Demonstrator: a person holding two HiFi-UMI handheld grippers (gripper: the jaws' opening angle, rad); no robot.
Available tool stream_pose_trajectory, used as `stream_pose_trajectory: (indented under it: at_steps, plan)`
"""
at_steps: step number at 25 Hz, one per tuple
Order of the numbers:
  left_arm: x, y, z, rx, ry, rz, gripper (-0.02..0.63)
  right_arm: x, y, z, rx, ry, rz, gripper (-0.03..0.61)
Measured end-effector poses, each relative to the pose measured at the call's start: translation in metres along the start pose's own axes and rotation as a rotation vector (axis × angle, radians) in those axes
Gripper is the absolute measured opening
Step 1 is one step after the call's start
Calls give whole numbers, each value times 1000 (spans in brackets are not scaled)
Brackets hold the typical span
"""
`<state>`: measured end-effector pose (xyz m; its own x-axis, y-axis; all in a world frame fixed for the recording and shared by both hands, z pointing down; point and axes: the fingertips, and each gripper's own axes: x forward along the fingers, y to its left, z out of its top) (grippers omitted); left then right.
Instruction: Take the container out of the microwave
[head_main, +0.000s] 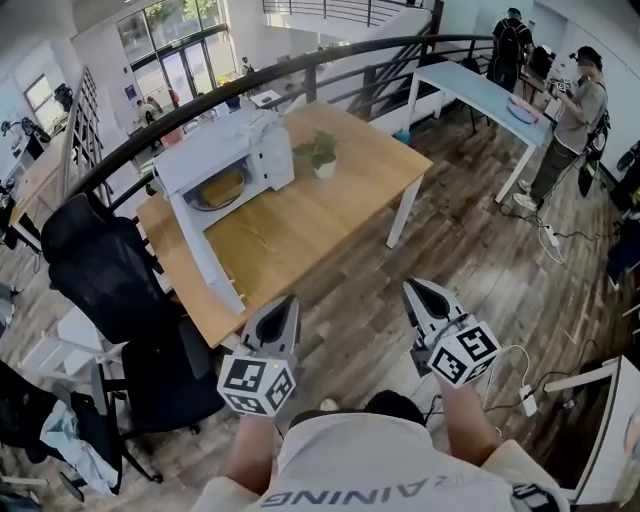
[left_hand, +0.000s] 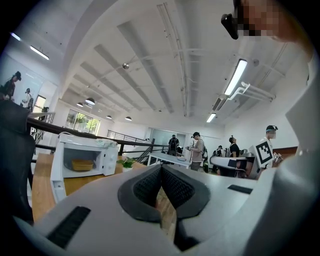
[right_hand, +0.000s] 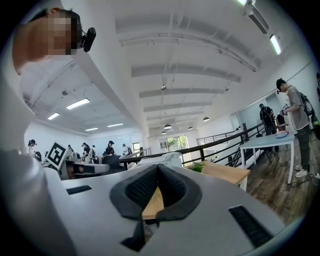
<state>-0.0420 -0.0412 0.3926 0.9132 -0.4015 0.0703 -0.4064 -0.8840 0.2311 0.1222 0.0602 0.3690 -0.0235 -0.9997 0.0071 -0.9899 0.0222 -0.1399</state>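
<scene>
A white microwave (head_main: 240, 150) stands on the wooden table (head_main: 310, 230) with its door (head_main: 205, 250) swung open toward me. Inside it sits a tan container (head_main: 222, 186), which shows as a yellowish box (left_hand: 82, 164) in the left gripper view. My left gripper (head_main: 287, 303) and right gripper (head_main: 415, 290) are held side by side over the floor, short of the table's near edge. Both point at the table, and both are shut with nothing between their pads. The right gripper view shows the microwave (right_hand: 161, 161) far off past its jaws.
A small potted plant (head_main: 322, 155) stands on the table right of the microwave. Black office chairs (head_main: 100, 270) crowd the table's left end. A dark railing (head_main: 330, 60) runs behind it. People stand by a white table (head_main: 480, 90) at the far right, and cables (head_main: 520, 390) lie on the floor.
</scene>
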Motion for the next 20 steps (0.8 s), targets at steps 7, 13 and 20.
stream_pose_trajectory:
  at_steps: [7,13,20]
  plan:
    - [16,36,5,-19,4,60,31,49,-9,-2,47,8,69,21]
    - [49,63,9,-15,7,147,31,106,-37,-8,68,33,156,21]
    - [105,92,17,-29,-3,277,31,180,-86,-3,74,50,280,21]
